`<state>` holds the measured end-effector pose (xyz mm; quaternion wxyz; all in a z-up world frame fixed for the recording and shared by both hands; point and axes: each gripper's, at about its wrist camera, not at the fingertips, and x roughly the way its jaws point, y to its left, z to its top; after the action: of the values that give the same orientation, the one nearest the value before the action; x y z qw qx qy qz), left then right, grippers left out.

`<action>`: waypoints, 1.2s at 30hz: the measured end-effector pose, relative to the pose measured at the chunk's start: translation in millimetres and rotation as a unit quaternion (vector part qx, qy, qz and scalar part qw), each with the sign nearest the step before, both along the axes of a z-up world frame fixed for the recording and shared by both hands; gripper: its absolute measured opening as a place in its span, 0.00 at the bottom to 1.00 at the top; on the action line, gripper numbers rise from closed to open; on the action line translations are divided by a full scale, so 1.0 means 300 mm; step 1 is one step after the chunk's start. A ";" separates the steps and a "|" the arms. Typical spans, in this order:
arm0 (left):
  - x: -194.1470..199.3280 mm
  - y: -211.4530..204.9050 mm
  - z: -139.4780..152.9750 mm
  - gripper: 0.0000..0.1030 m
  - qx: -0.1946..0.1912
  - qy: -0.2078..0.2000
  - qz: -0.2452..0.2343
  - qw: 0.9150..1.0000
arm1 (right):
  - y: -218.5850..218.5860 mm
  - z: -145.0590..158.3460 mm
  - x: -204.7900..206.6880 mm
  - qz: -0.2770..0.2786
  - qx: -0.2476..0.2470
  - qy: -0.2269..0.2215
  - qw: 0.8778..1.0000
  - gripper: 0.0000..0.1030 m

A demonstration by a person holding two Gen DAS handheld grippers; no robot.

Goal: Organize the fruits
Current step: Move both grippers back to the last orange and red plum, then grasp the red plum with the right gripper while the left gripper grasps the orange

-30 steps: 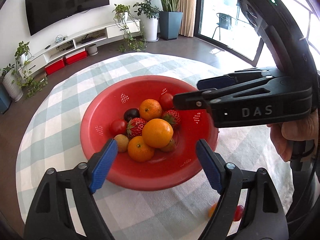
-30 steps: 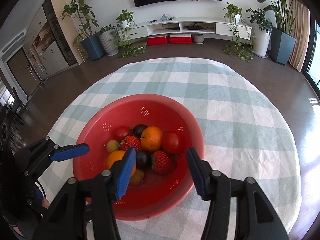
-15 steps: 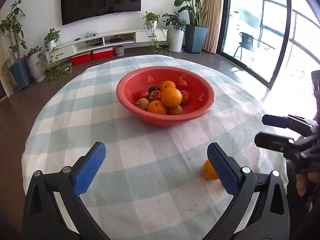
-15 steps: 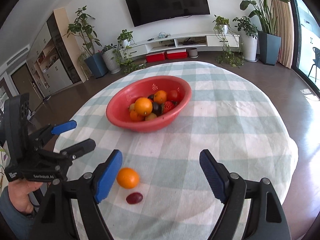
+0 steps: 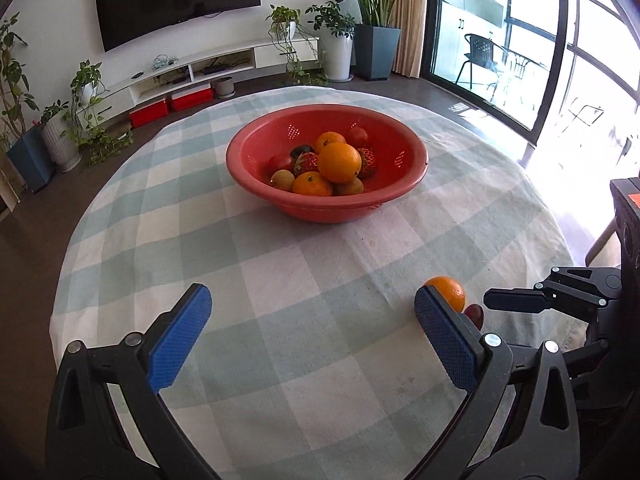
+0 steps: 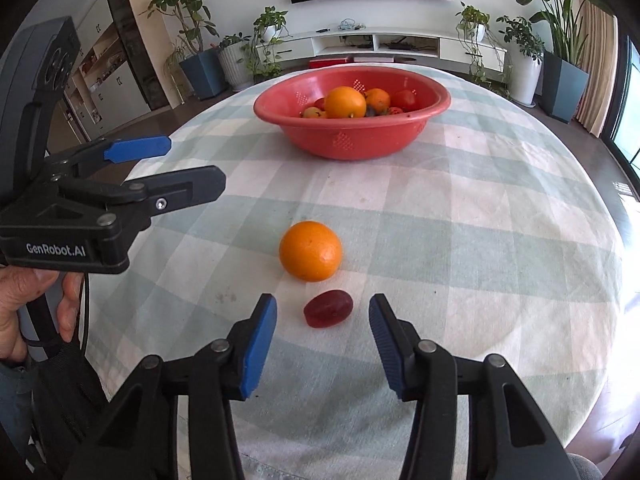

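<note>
A red bowl (image 5: 404,182) (image 6: 360,142) full of oranges, strawberries, tomatoes and small fruits stands at the far middle of the round table. A loose orange (image 6: 311,251) (image 5: 450,290) and a dark red grape (image 6: 328,308) (image 5: 475,314) lie on the cloth near the front. My right gripper (image 6: 322,340) is open and empty, low over the cloth, its fingers on either side of the grape. My left gripper (image 5: 308,334) is open and empty, left of the orange; it also shows in the right wrist view (image 6: 180,168).
The table has a green-and-white checked cloth (image 5: 280,280) that drops off at the round edge. Beyond are a TV wall, a low shelf, potted plants and a glass door on the right.
Both grippers have pulled back from over the bowl to the table's front. The right gripper has dropped low and moved in around the grape.
</note>
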<state>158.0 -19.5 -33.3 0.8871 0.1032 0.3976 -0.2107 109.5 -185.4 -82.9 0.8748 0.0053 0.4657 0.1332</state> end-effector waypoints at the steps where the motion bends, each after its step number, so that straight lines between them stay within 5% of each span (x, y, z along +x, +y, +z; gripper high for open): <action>1: 0.002 0.001 -0.003 1.00 0.000 0.002 -0.001 1.000 | 0.005 -0.006 0.002 0.000 -0.004 0.005 1.000 0.46; 13: 0.021 -0.077 -0.009 1.00 0.014 0.001 -0.073 0.997 | 0.011 -0.014 0.012 -0.012 -0.031 0.013 0.999 0.29; 20: 0.006 -0.189 -0.048 1.00 0.055 0.015 -0.177 0.983 | -0.034 -0.005 -0.006 -0.020 -0.023 0.017 0.999 0.29; 28: 0.036 -0.269 -0.128 0.99 0.074 0.058 -0.224 0.970 | -0.085 -0.001 -0.023 -0.026 -0.030 0.027 0.999 0.29; 33: 0.033 -0.302 -0.169 0.83 0.081 0.083 -0.240 0.964 | -0.098 -0.005 -0.027 -0.027 -0.027 0.029 0.999 0.29; 35: 0.035 -0.312 -0.185 0.64 0.083 0.094 -0.241 0.962 | -0.099 -0.004 -0.026 -0.027 -0.026 0.028 0.999 0.29; 36: 0.038 -0.313 -0.190 0.63 0.081 0.098 -0.239 0.963 | -0.099 -0.004 -0.027 -0.027 -0.025 0.029 0.999 0.29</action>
<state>169.4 -113.4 -90.3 0.7560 0.2453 0.4621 -0.3933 101.5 -215.0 -84.1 0.8643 -0.0005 0.4935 0.0978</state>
